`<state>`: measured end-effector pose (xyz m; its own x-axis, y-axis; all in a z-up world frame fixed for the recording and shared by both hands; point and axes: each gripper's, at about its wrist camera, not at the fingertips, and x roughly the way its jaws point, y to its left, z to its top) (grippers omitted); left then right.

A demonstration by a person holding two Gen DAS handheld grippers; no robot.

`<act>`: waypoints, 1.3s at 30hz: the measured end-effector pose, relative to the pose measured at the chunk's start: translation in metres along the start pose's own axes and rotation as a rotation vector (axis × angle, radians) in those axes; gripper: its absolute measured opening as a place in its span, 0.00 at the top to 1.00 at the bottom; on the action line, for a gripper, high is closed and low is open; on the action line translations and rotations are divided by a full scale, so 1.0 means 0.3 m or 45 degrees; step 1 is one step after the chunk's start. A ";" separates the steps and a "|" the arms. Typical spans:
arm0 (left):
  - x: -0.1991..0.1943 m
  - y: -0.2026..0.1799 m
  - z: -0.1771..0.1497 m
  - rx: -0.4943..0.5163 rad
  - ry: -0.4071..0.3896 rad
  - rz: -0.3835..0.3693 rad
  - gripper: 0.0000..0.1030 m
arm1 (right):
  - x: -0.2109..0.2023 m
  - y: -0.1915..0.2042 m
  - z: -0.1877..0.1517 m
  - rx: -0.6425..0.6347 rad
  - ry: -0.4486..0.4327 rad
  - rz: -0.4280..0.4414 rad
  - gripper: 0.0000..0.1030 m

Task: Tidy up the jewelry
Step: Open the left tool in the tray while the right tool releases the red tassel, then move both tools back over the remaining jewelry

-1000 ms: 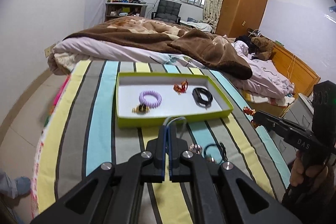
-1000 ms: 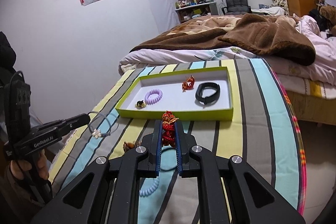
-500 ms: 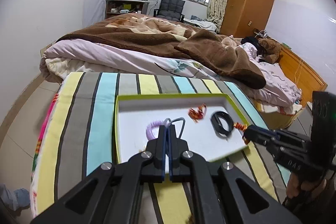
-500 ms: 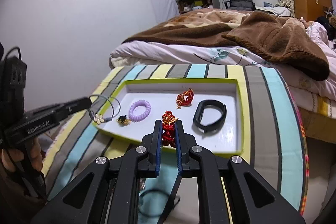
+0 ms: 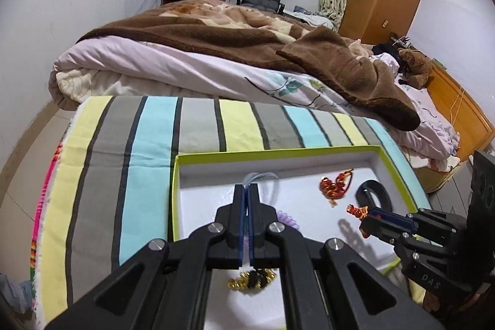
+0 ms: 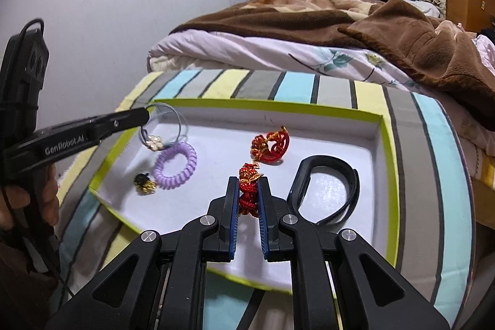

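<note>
Red knotted cord ornament [image 6: 249, 190] clamped between right gripper [image 6: 248, 190] fingers, low over white tray with lime-green rim [image 6: 388, 163]. Thin clear hair loop with pale flower charm [image 6: 167, 126] pinched in closed left gripper [image 5: 246, 197]; charm visible only from right wrist. Both above striped cloth [image 5: 148, 144] a second ago, now over tray.
</note>
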<state>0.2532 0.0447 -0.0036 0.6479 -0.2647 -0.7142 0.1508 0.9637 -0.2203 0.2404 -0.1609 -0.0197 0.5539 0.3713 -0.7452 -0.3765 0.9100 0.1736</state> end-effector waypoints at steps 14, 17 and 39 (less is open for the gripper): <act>0.069 0.007 -0.021 0.037 0.073 0.090 0.98 | 0.045 0.031 0.002 -0.093 0.033 -0.024 0.89; 0.075 0.017 -0.022 0.016 0.084 0.079 0.98 | 0.051 0.036 0.002 -0.102 0.037 -0.035 0.89; 0.025 0.021 -0.033 -0.028 0.067 0.041 0.71 | 0.040 0.039 0.006 -0.081 0.033 -0.038 0.69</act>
<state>0.2516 0.0484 -0.0168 0.6118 -0.2354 -0.7552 0.1134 0.9709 -0.2107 0.2440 -0.1455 -0.0255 0.5464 0.3382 -0.7662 -0.4068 0.9068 0.1102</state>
